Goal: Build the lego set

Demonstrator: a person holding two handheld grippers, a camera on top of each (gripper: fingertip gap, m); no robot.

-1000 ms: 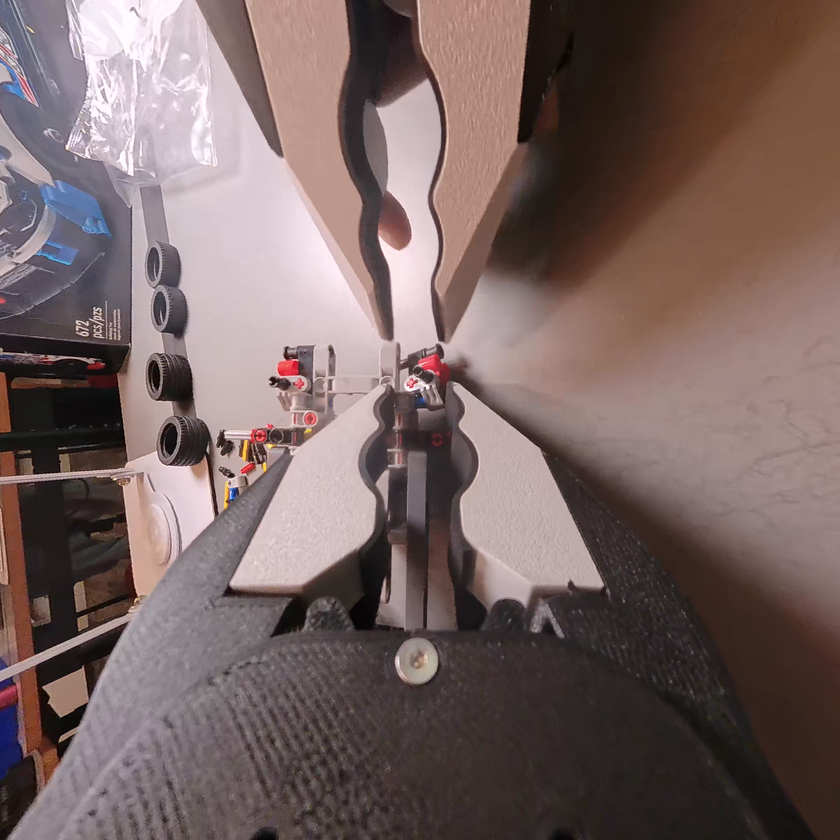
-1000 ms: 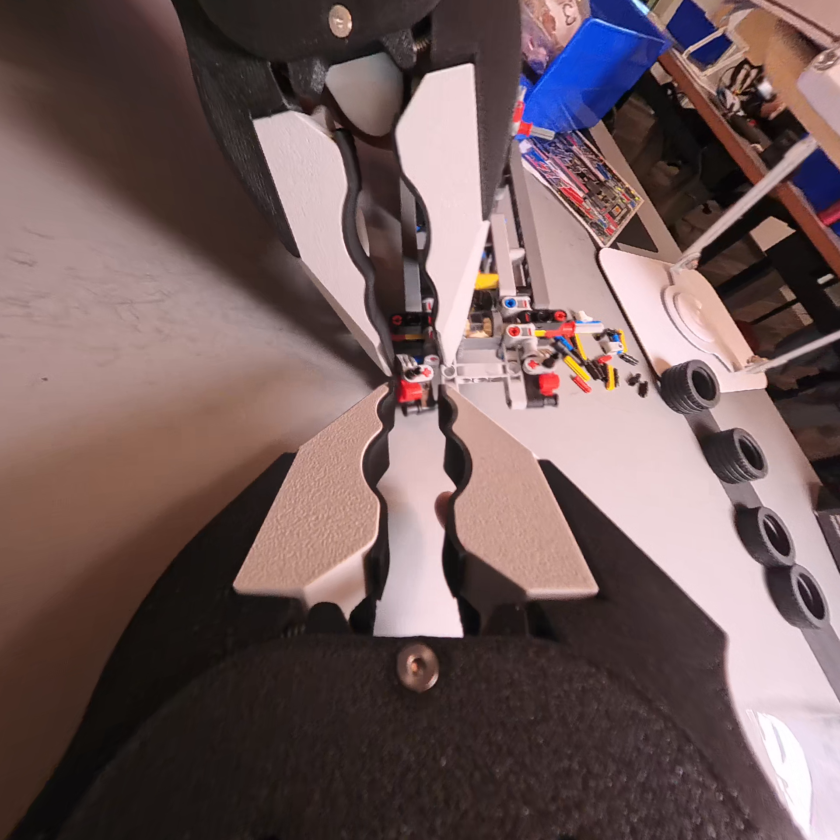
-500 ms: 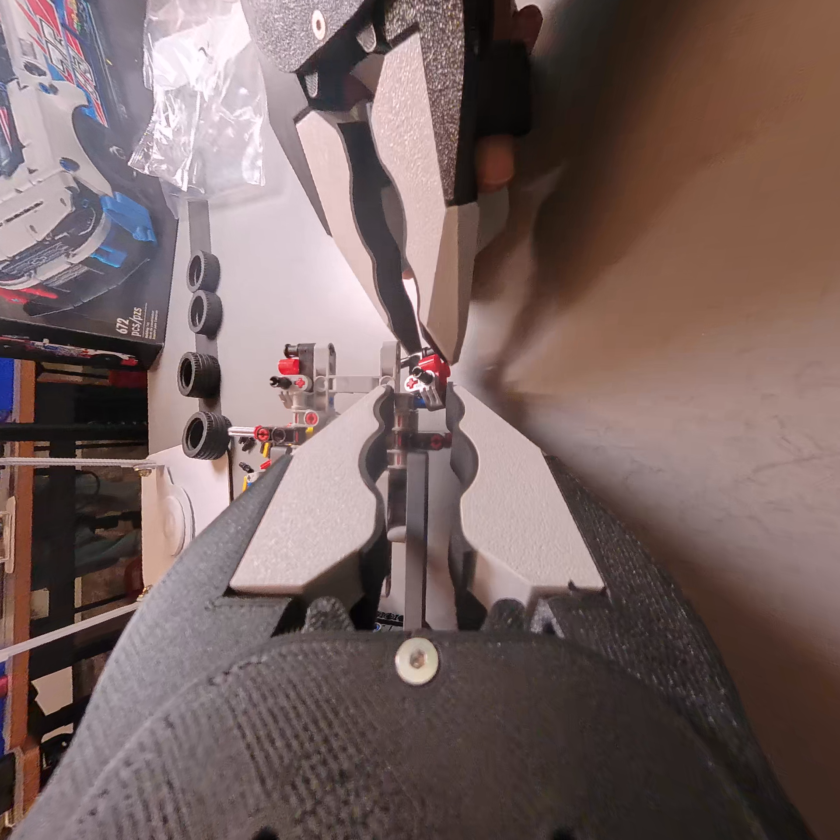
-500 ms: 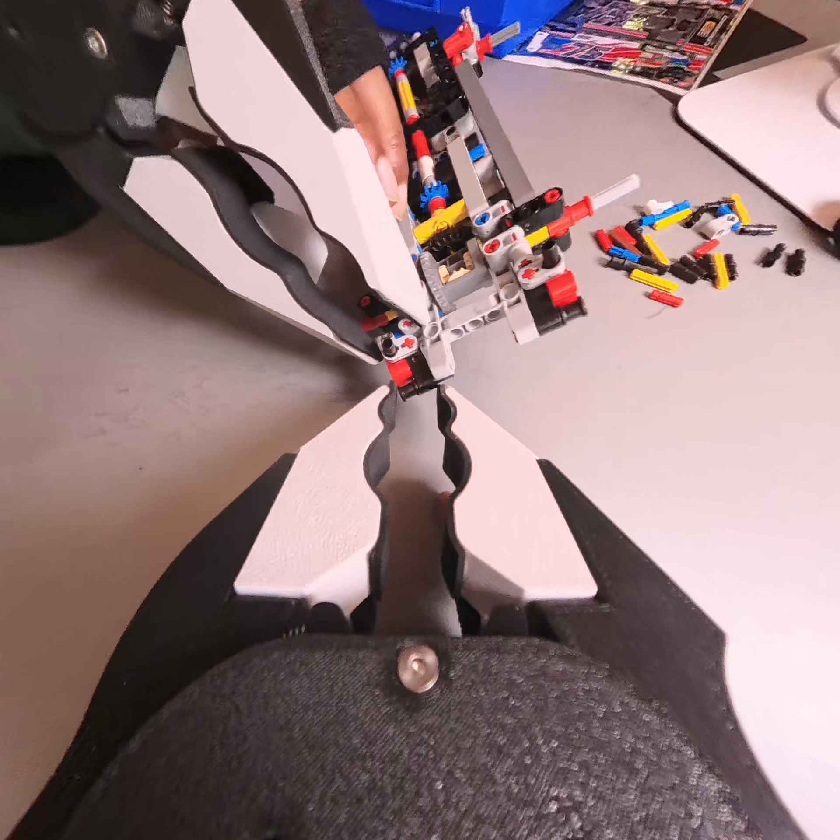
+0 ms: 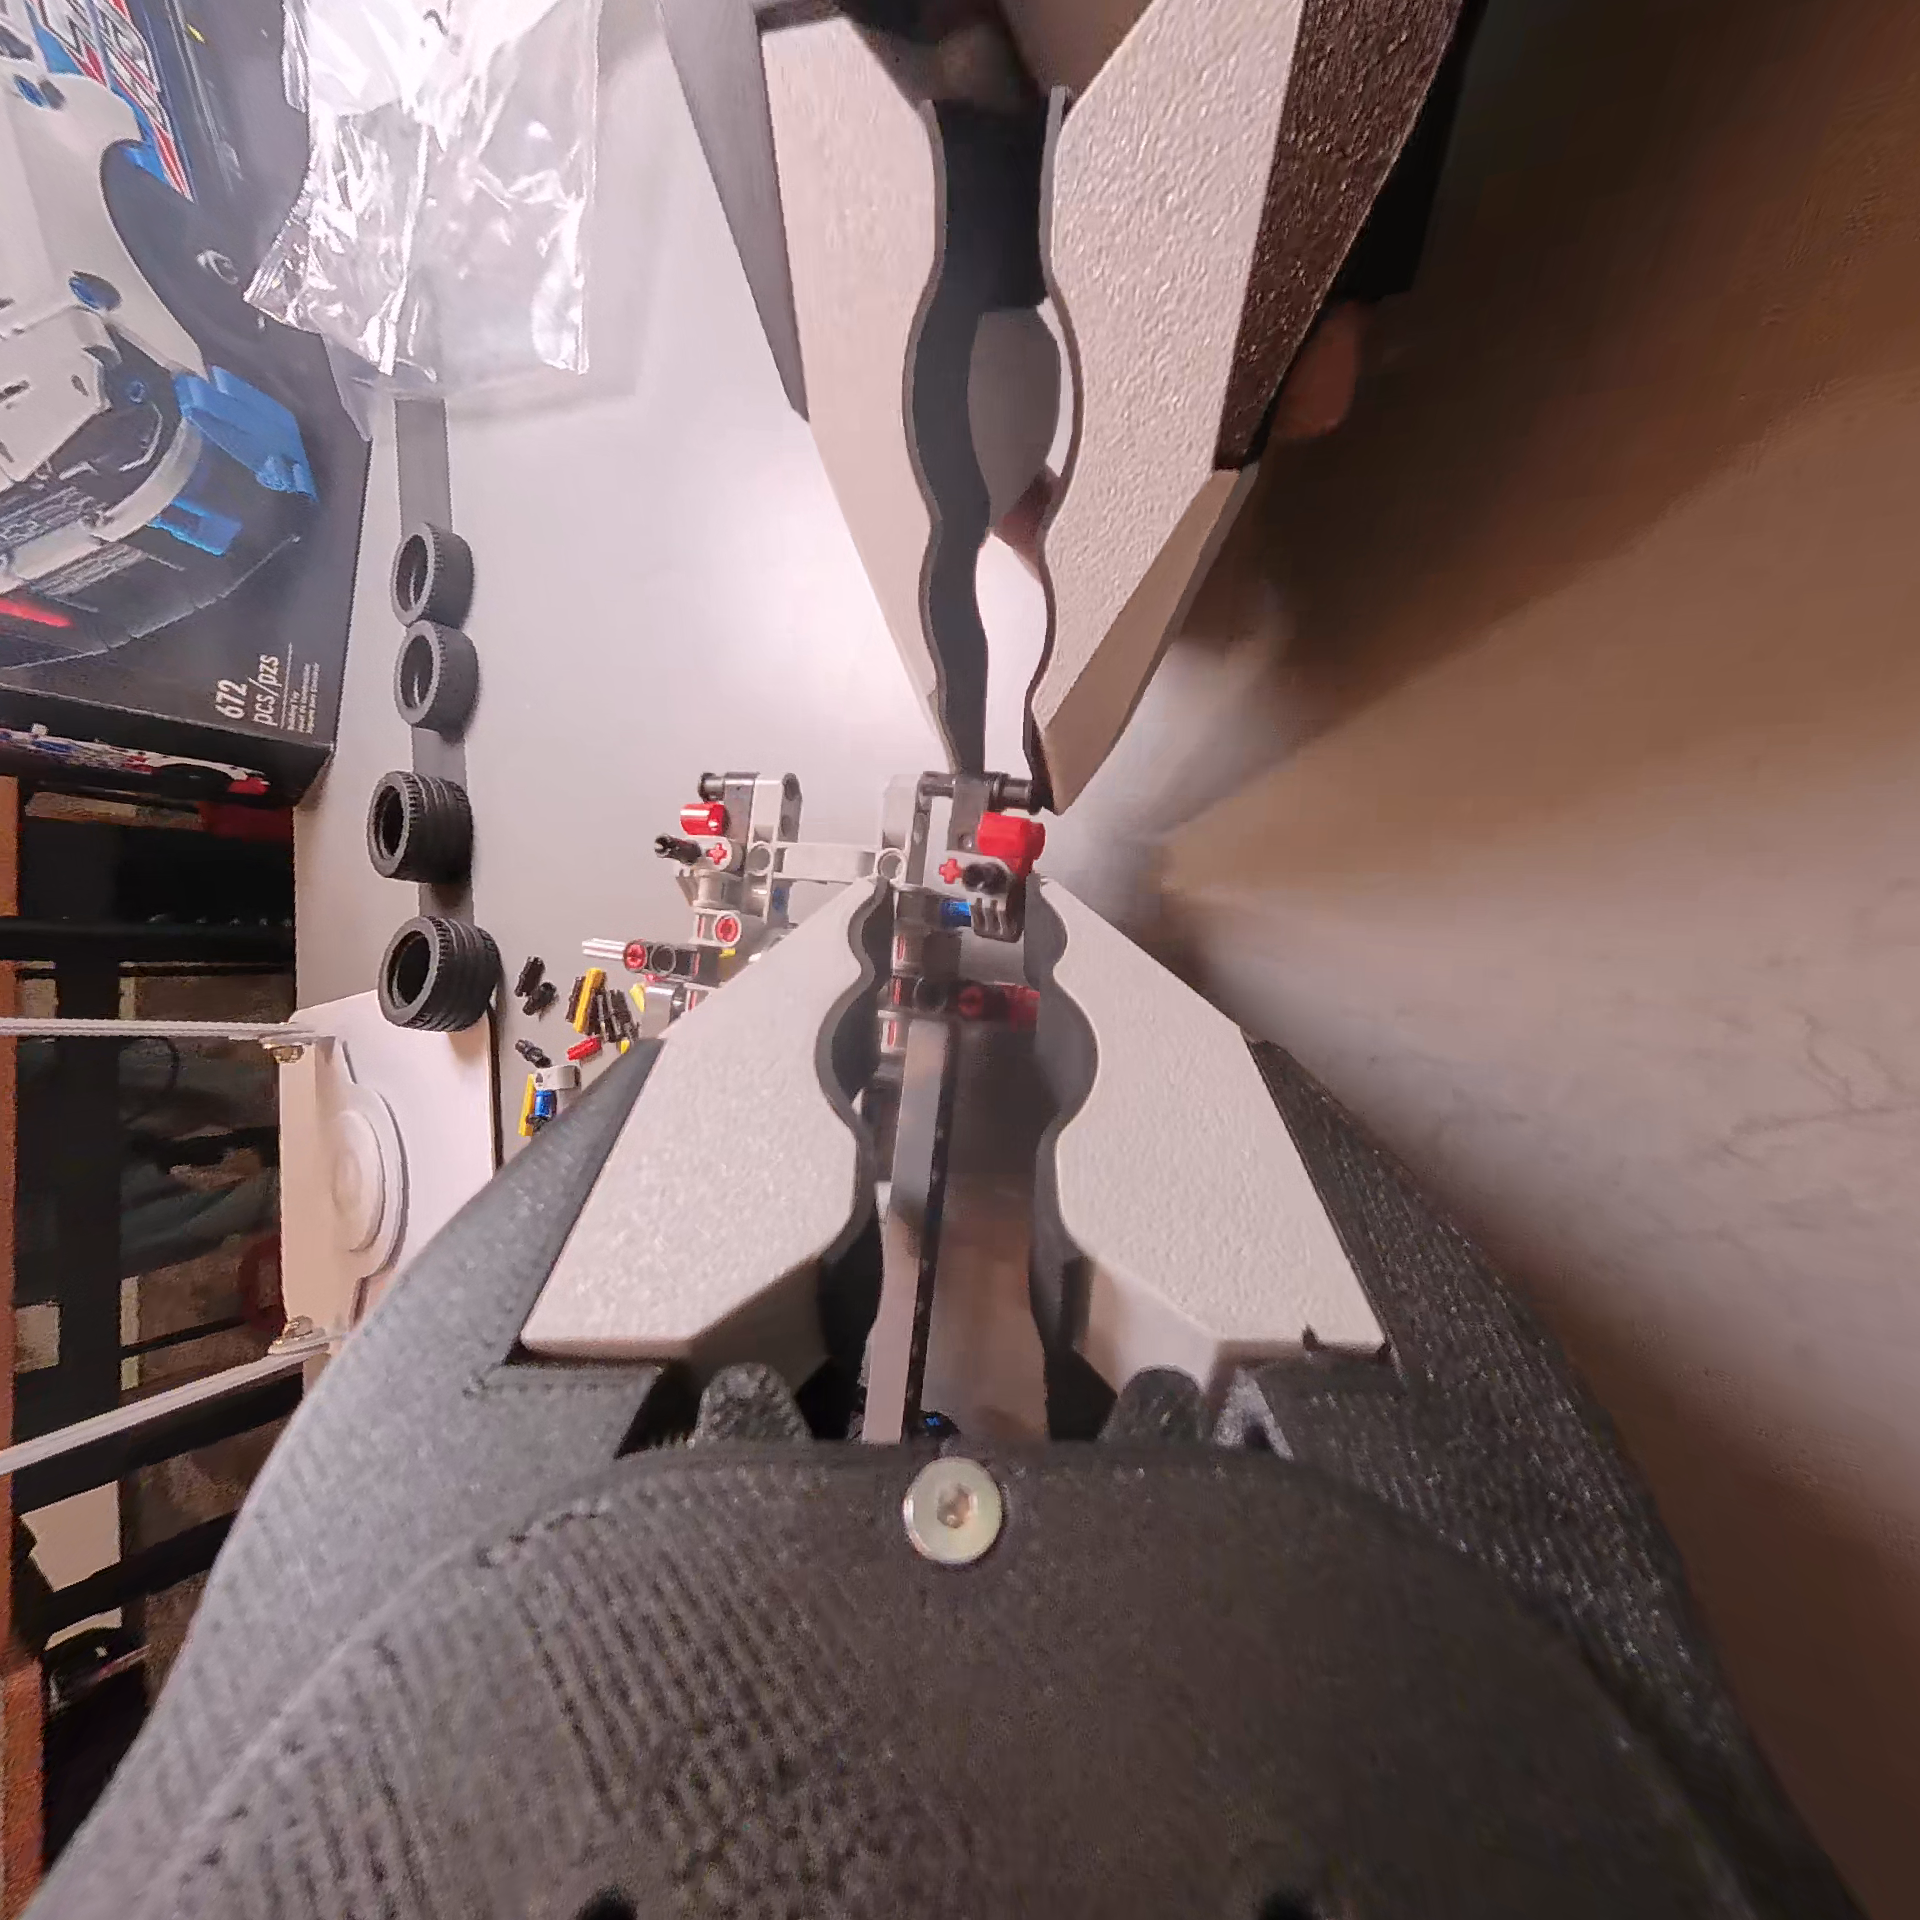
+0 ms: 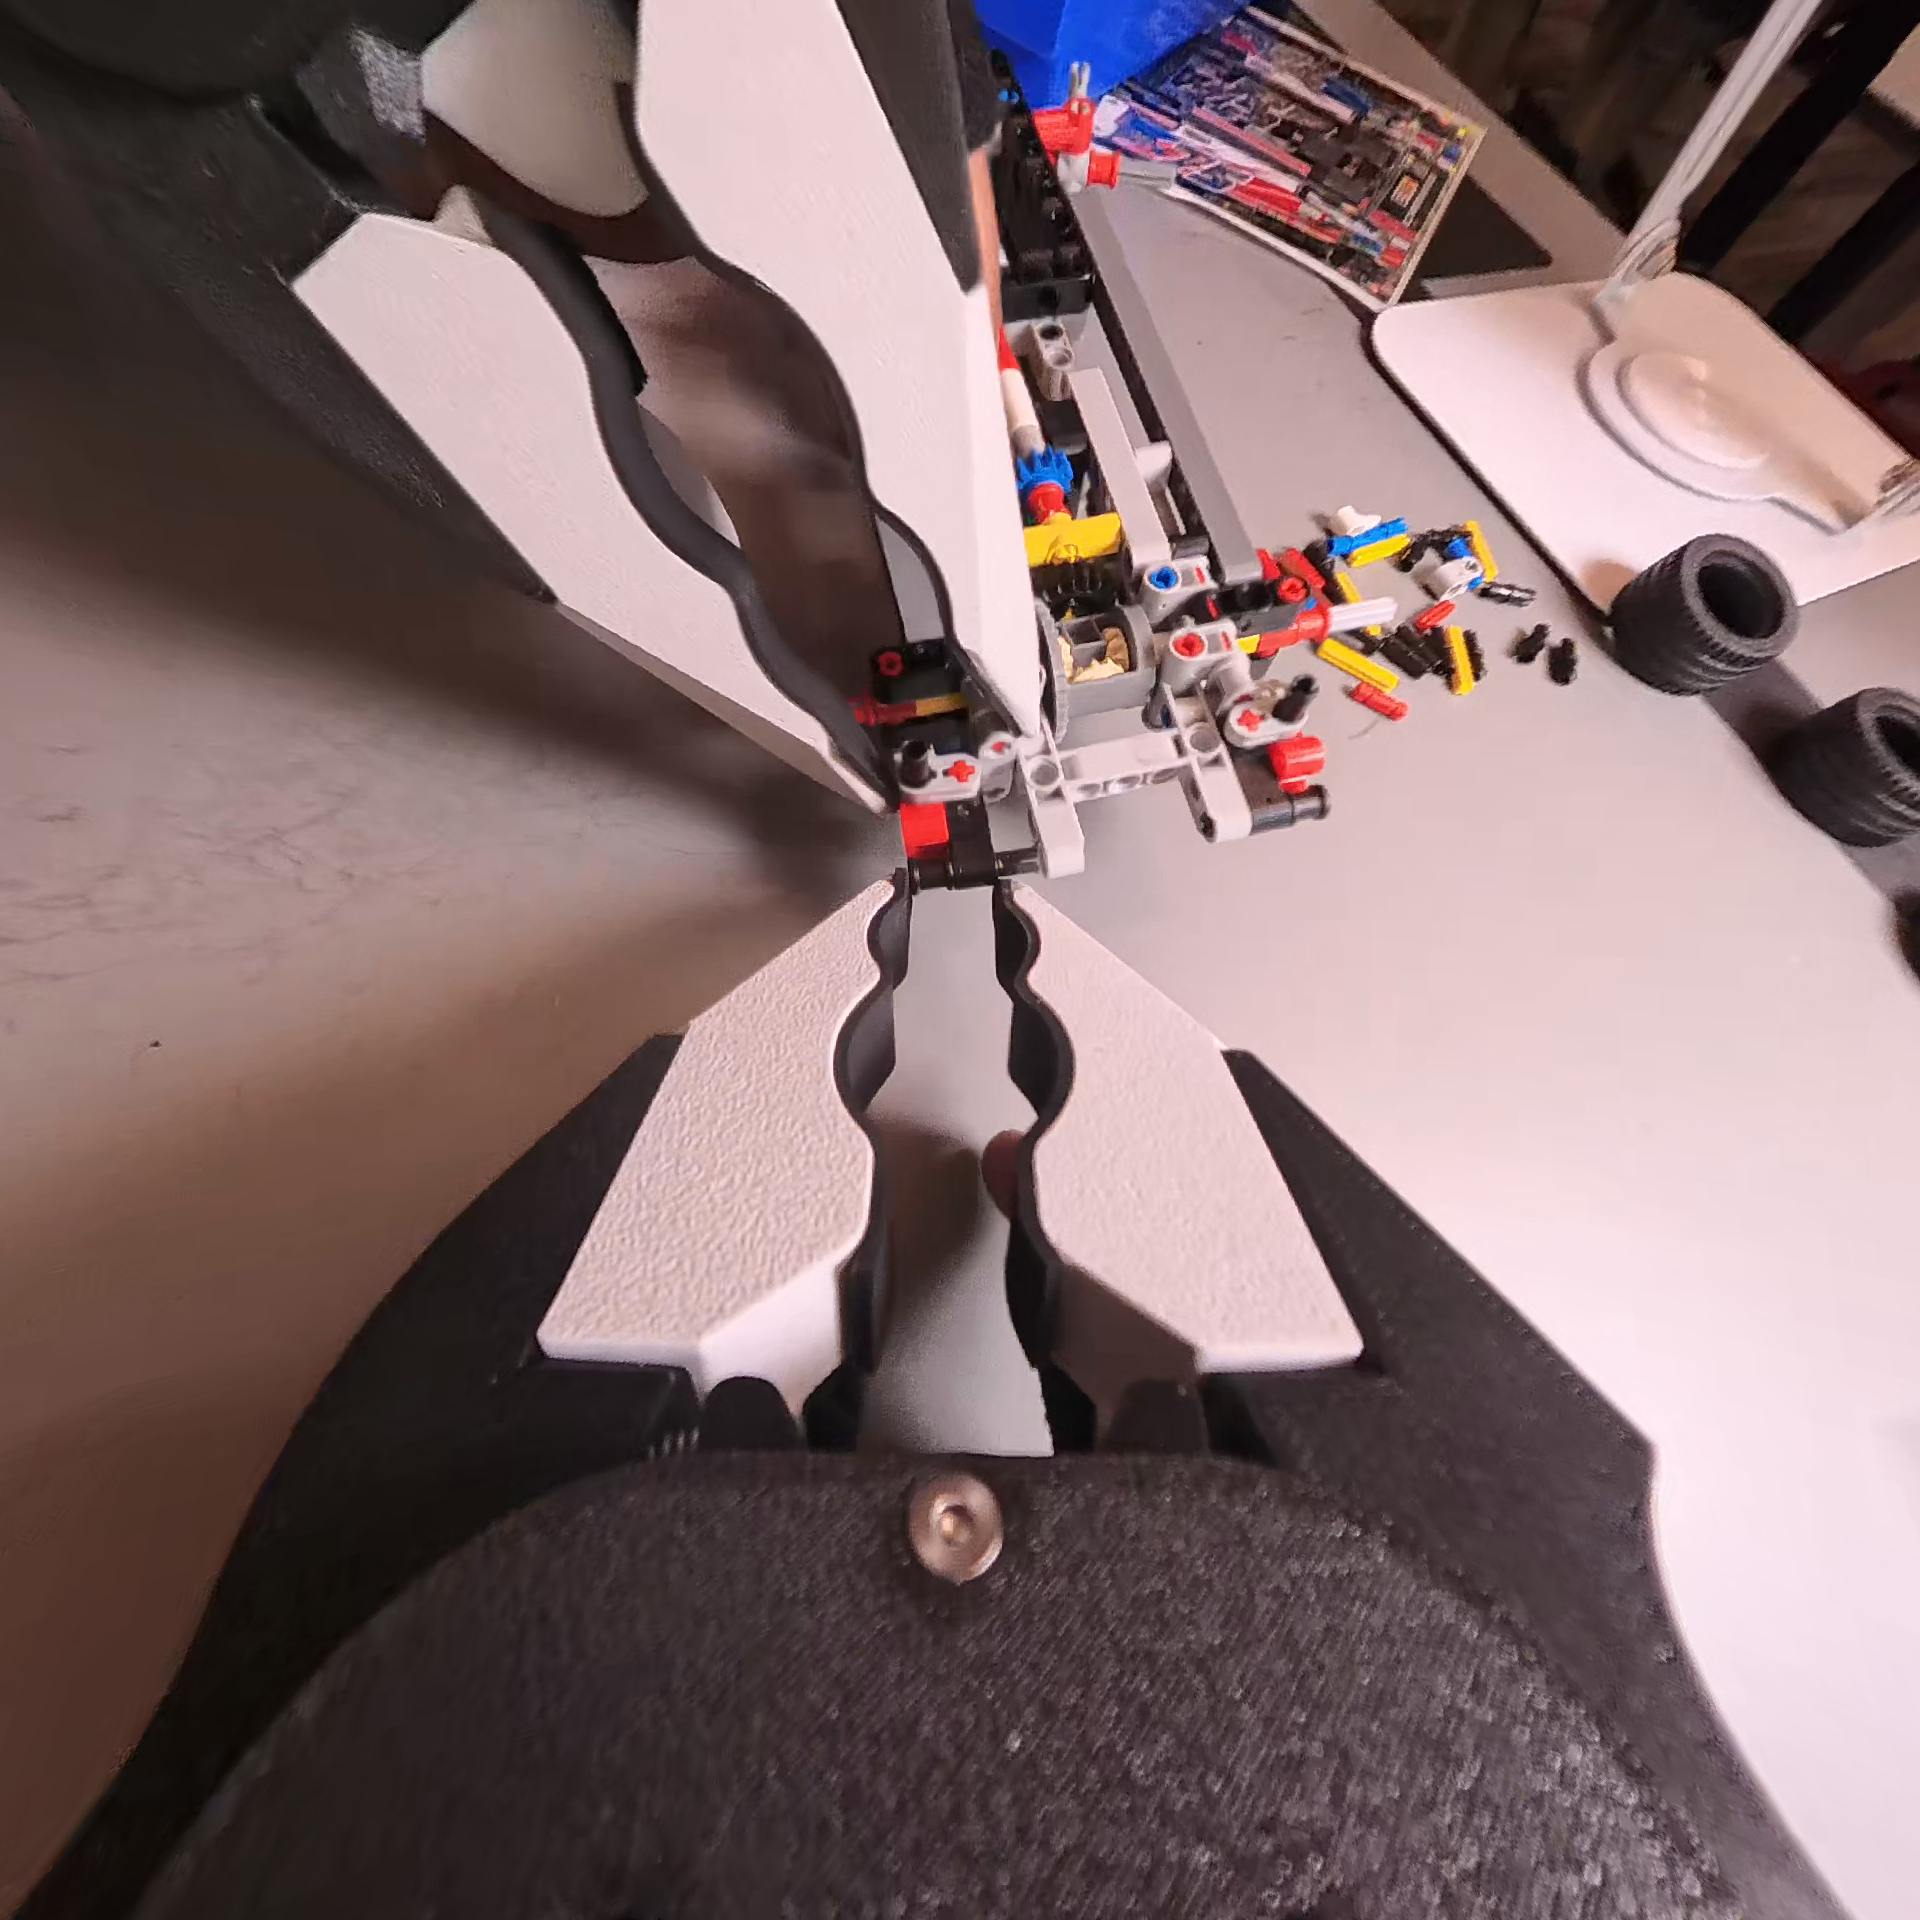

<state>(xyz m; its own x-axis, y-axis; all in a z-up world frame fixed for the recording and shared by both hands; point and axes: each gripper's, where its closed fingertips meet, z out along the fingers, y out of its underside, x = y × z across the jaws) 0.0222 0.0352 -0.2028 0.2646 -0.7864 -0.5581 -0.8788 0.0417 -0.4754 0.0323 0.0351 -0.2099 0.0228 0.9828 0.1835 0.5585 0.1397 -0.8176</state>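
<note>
The left gripper (image 5: 961,894) clamps the long grey, red and black lego chassis (image 6: 1122,665) along its axis, and the right gripper (image 6: 951,888), narrowly parted, pinches the short black pin (image 6: 961,864) at its twelve o'clock end.

Lego assembly (image 6: 1122,665) on table (image 6: 1455,1039); loose pieces (image 6: 1403,623) just right (tyres (image 6: 1704,613) farther right), booklet (image 6: 1299,156) behind.
</note>
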